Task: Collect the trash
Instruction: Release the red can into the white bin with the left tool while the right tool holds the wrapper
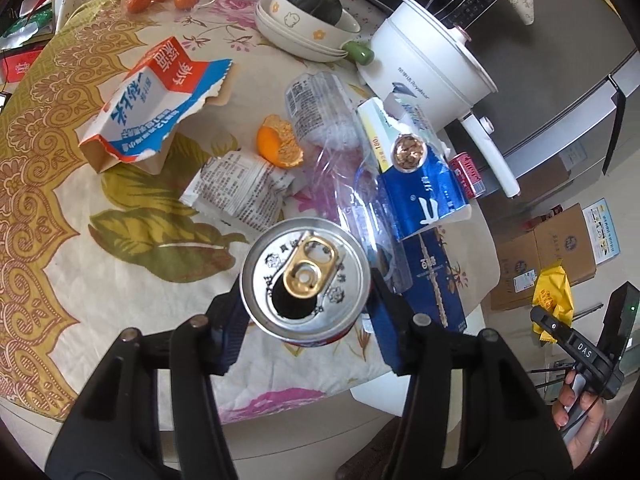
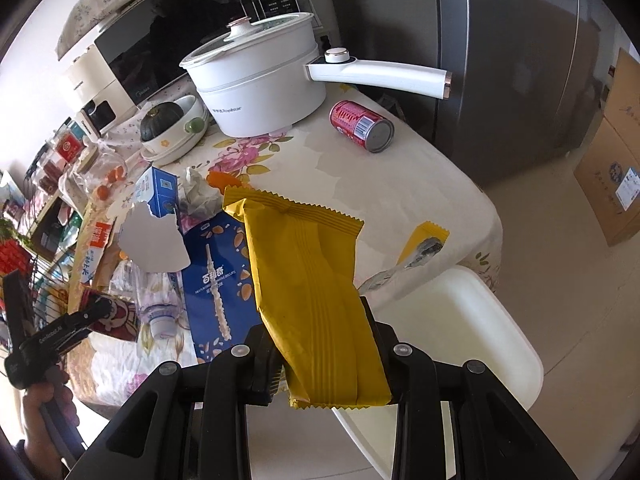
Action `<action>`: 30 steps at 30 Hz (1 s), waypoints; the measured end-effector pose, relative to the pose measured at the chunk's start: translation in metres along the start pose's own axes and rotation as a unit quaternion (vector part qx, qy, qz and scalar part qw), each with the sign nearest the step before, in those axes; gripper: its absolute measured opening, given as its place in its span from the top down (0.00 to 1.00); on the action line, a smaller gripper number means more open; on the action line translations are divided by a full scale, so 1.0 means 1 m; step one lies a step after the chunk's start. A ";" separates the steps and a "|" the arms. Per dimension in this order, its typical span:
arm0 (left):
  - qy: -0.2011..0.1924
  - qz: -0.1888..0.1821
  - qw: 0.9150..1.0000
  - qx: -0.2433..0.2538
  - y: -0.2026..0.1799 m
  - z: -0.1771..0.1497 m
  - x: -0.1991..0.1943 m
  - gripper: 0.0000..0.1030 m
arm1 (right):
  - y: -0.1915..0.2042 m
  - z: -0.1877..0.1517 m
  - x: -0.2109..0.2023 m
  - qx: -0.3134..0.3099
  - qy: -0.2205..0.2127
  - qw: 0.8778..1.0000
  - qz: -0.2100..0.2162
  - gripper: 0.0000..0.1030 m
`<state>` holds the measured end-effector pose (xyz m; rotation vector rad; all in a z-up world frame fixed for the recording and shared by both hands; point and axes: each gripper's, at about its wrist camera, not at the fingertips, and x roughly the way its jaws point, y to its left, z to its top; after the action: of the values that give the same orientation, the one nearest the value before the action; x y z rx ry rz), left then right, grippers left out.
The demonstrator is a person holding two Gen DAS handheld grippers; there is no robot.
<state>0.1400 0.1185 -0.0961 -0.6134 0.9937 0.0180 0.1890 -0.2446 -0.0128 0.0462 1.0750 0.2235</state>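
Between the fingers of my left gripper (image 1: 306, 312) stood an opened drink can (image 1: 305, 280), upright, its top toward the camera; both pads pressed on its sides, above the table (image 1: 48, 184). My right gripper (image 2: 326, 364) was closed on a yellow wrapper (image 2: 308, 280), which stuck out forward over the table edge, near a blue biscuit box (image 2: 216, 264).

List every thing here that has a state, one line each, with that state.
Left tool: shut on the opened can, held upright.
Opened can: tab lifted, mouth open.
Right tool: shut on the yellow wrapper.
Yellow wrapper: off the table.
Red can: on its side.
White pot: lid on.
Orange-and-blue carton: torn open.
Orange peel: empty.
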 end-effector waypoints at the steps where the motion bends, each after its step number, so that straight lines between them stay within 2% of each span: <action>1: -0.003 -0.004 1.000 0.003 -0.003 -0.001 -0.003 0.45 | -0.003 -0.002 -0.004 -0.001 -0.001 1.000 -0.001 0.68; 7: -0.013 -0.019 0.999 0.031 -0.022 -0.006 -0.012 0.45 | -0.025 -0.020 -0.017 -0.004 0.004 1.000 -0.013 0.68; 14: -0.055 0.000 0.996 0.069 -0.045 -0.008 -0.026 0.45 | -0.062 -0.041 -0.022 0.009 0.016 0.999 -0.031 0.68; 18: -0.067 -0.025 0.994 0.085 -0.063 -0.013 -0.032 0.45 | -0.082 -0.050 -0.025 0.020 0.019 0.999 -0.036 0.68; 24: -0.044 -0.064 0.988 0.133 -0.112 -0.036 -0.017 0.45 | -0.106 -0.062 -0.027 0.035 0.026 0.998 -0.048 0.68; 30: -0.005 -0.091 0.977 0.190 -0.164 -0.064 0.021 0.45 | -0.125 -0.074 -0.023 0.038 0.038 0.997 -0.060 0.68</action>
<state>0.1494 -0.0550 -0.0597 -0.3492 0.8976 -0.3251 0.1331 -0.3767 -0.0465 0.0420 1.1572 0.0752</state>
